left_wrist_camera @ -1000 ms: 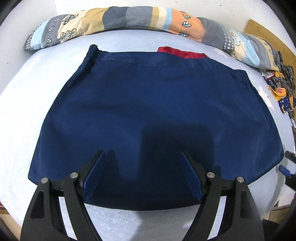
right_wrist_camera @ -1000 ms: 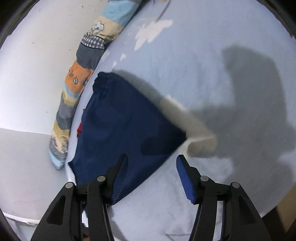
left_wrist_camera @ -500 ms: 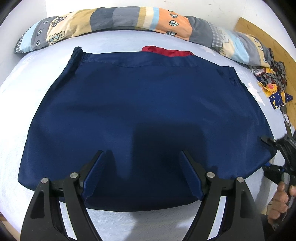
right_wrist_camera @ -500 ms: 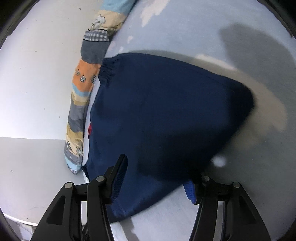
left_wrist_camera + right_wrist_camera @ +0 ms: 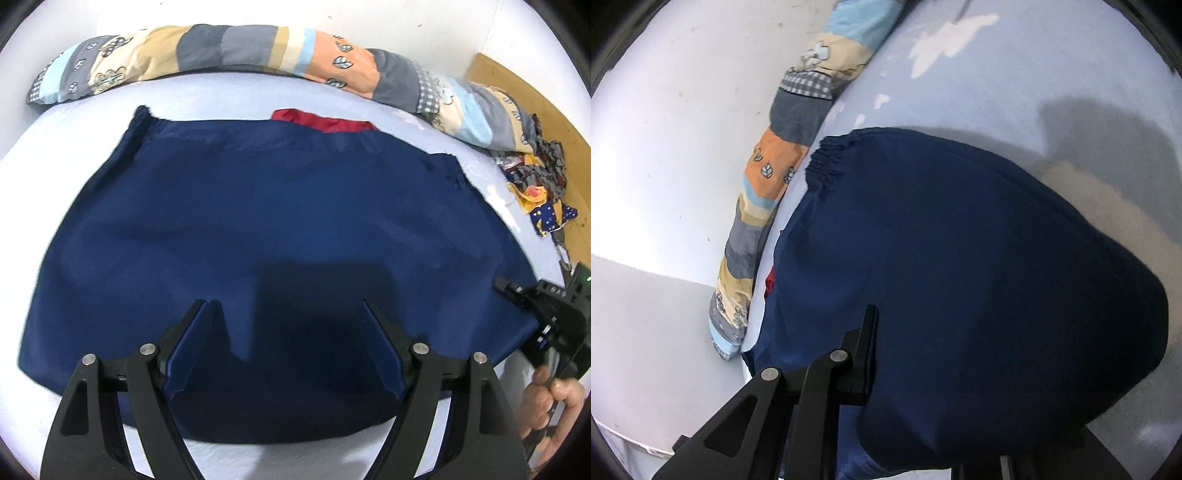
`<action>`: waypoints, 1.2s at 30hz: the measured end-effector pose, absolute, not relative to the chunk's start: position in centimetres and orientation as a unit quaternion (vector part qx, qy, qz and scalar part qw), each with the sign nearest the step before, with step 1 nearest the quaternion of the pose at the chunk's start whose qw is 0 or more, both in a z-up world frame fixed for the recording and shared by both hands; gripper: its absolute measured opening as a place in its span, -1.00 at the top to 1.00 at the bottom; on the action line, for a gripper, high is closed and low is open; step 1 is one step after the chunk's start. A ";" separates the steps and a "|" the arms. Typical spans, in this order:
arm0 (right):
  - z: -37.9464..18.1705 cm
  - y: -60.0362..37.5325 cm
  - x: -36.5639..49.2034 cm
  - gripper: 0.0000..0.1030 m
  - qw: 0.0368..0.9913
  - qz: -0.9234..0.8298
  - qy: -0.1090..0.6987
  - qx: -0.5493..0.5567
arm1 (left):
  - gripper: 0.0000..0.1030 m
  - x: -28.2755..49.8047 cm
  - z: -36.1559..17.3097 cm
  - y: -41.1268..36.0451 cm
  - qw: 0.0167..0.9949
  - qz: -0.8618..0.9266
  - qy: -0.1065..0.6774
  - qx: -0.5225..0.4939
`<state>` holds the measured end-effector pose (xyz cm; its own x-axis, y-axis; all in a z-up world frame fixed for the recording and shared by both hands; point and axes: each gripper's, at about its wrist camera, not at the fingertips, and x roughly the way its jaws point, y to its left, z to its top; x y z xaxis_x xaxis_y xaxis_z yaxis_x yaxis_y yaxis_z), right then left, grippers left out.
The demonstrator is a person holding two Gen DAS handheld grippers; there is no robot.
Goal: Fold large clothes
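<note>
Two tongs were in view. Left tongs (image 5: 284, 350) hung spread wide over the near hem of the navy garment (image 5: 273, 229), nothing between the blue pads (image 5: 188, 350), not touching the cloth as far as could be told. Right tongs (image 5: 923, 373) were closing w/ navy cloth between them; only the left finger (image 5: 864, 354) showed in the right wrist view, the other buried under the fabric, which bulged up over that side. In the left wrist view the right tongs (image 5: 517, 295) sat at the garment's right corner, tip on the cloth edge, w/ a hand (image 5: 550, 402) on the handle below.

Garment lay spread flat on the white bed (image 5: 74, 155), gathered waistband at the far edge, near hem twd the left camera. Red cloth (image 5: 325, 120) peeked out from under the waistband's far side. Beyond it, a long patchwork pillow (image 5: 236, 48) ran along the white wall (image 5: 369, 18), just beside the garment's far edge but apart from it. Far right: a heap of patterned scraps (image 5: 539, 192) near a wood board (image 5: 517, 85).
</note>
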<state>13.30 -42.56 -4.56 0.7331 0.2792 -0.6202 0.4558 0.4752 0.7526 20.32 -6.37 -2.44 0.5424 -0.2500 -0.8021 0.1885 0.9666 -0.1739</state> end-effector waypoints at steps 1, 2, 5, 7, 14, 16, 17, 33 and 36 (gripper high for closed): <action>-4.9 -42.7 13.2 0.51 0.775 -0.058 0.361 0.516 | -0.57 20.5 -2.5 -6.8 0.878 -0.127 0.461 -0.033; -5.1 -42.7 13.2 0.52 0.773 -0.059 0.361 0.518 | -0.57 20.6 -2.6 -7.1 0.878 -0.127 0.460 -0.032; -4.9 -42.5 13.4 0.51 0.777 -0.061 0.365 0.509 | -0.57 21.5 -3.5 -8.2 0.878 -0.114 0.465 -0.016; -5.0 -42.5 13.3 0.50 0.777 -0.061 0.366 0.509 | -0.62 22.0 -4.6 -8.9 0.874 -0.100 0.476 0.005; -5.2 -42.8 13.4 0.48 0.768 -0.064 0.370 0.519 | -0.69 21.6 -5.3 -9.8 0.882 -0.077 0.463 0.040; -5.2 -42.7 13.4 0.48 0.767 -0.068 0.369 0.521 | -0.69 21.6 -5.3 -9.8 0.883 -0.077 0.462 0.043; -5.2 -42.7 13.4 0.48 0.766 -0.068 0.368 0.523 | -0.69 21.6 -5.3 -9.8 0.883 -0.076 0.460 0.043; -5.6 -43.1 14.0 0.39 0.746 -0.063 0.381 0.542 | -0.70 21.5 -5.3 -10.1 0.884 -0.065 0.461 0.039; -5.8 -43.3 14.2 0.39 0.740 -0.057 0.386 0.548 | -0.71 21.6 -5.3 -10.0 0.884 -0.064 0.461 0.039</action>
